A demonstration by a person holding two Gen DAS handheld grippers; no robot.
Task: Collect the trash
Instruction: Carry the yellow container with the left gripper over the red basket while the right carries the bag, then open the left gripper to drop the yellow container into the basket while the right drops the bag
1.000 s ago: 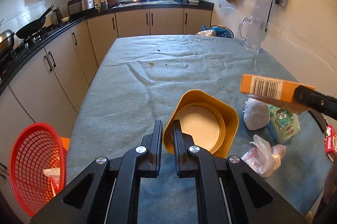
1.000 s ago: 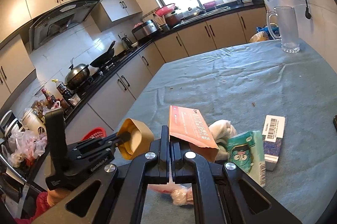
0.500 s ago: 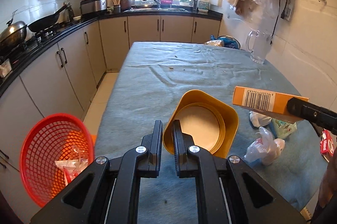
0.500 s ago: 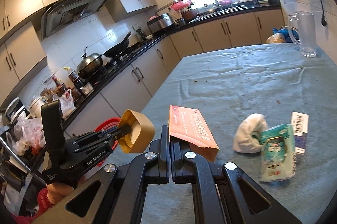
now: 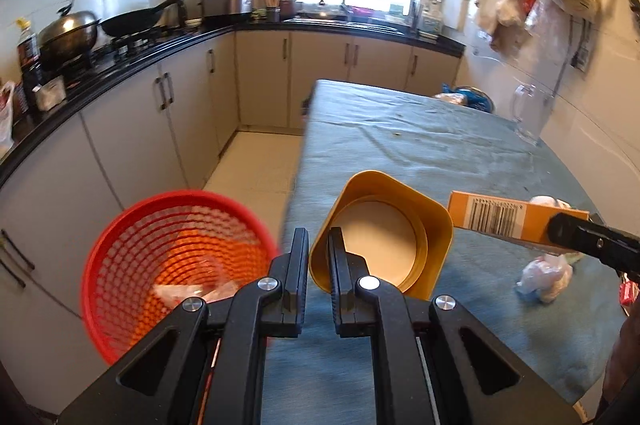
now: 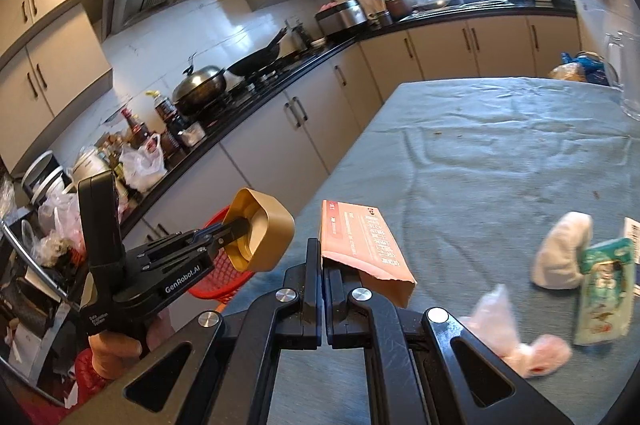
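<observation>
left gripper [image 5: 318,257] pinches cup [image 5: 384,237], right gripper [image 6: 322,277] pinches box [image 6: 366,245], neither yet binned. bin [image 5: 176,261] holds some trash; wrappers [image 6: 520,345] left on table [image 6: 500,153].

Both grippers are built of matte black plastic. On the left gripper [image 5: 318,257], two flat fingers [image 5: 299,265] are carried on angular arms with triangular cut-outs, and round silver screws [image 5: 269,283] are set at the joints. The right gripper [image 6: 321,267] is made alike. On the left gripper's side, white "GenRobot.AI" lettering [image 6: 182,279] is printed above a pistol handle [image 6: 116,321].
</observation>
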